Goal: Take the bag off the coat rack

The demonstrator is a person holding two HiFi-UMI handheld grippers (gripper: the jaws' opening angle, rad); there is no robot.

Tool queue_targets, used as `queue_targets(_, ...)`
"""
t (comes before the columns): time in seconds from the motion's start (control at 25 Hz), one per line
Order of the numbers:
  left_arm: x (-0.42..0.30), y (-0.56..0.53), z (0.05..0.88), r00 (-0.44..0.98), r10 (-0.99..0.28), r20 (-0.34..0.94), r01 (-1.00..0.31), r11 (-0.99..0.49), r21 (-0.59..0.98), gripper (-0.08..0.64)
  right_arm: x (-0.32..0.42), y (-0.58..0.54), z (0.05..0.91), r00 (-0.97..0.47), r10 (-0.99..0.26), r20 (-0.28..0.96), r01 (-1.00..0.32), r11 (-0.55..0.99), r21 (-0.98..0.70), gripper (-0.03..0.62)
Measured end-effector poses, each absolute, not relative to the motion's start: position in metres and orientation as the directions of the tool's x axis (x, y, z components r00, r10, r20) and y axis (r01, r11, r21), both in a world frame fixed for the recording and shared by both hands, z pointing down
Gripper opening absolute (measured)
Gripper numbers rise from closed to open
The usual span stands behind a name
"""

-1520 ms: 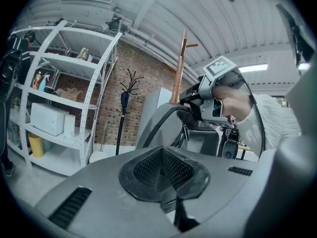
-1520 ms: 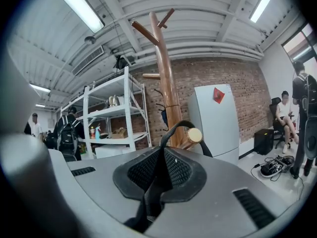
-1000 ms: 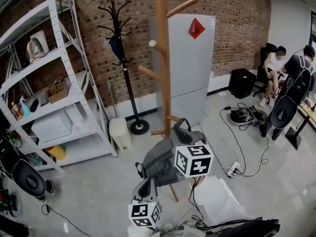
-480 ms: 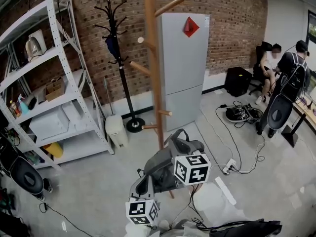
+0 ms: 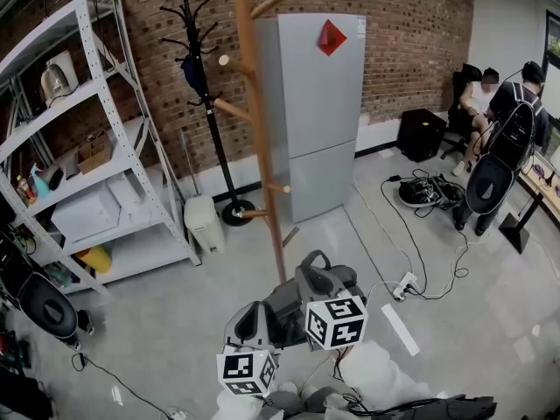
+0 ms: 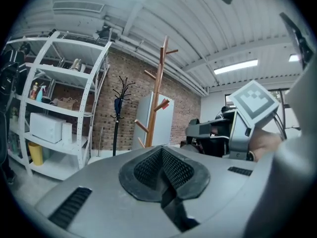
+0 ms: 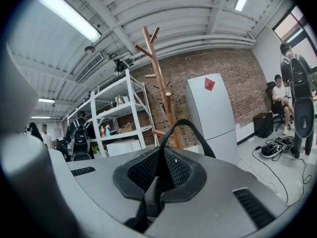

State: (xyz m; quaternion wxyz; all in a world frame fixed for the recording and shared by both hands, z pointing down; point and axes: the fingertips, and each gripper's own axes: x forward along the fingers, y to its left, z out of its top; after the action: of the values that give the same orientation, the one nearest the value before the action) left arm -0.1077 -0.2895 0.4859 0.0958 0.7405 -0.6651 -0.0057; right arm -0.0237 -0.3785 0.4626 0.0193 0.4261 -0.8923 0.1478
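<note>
Black strap point(image 7: 192, 129): pinched in your right gripper point(image 7: 159, 171). The loop arches up out of the pads, and grey webbing trails below them.
Right tongs: pressed onto that strap, with only the webbing between them.
Left gripper point(image 6: 163, 168): tongs pressed together. Nothing shows between the pads, and no part of the bag appears in its own view.
Bag point(image 5: 308, 285): grey, low in front of you, just beyond your two marker cubes. It is carried by the strap alone, as far as you can see. Whether its bottom clears the concrete floor point(image 5: 157, 322) the head view does not show.
Bag vs. rack: it sits in front of the foot of the wooden coat rack point(image 5: 255, 129) and hangs from none of its pegs. You cannot tell whether it brushes the pole's base.
Pegs: every one in view is bare.
Behind the rack: grey fridge point(image 5: 319, 112) against the brick wall, black coat stand point(image 5: 206, 121) with something dark hung on it, and white shelving point(image 5: 112, 138) at the left.
Far right: people point(image 5: 506, 129) by a desk, with cables on the floor near them.
Progress (judgement): the unhooking looks done, since the bag is off the pegs and in your grip. What is left is small: draw it clear of the pole. The task names no place to put it.
</note>
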Motion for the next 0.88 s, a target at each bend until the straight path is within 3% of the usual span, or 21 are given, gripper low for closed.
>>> queue_targets(0.88, -0.098, -0.257, 0.450, 0.233, -0.972, 0.021, -0.959, -0.226, 0.169, 0.002, -0.019, -0.298, 0.459, -0.590, -0.798, 0.125, -0.789, 0.537, -0.298, 0.026)
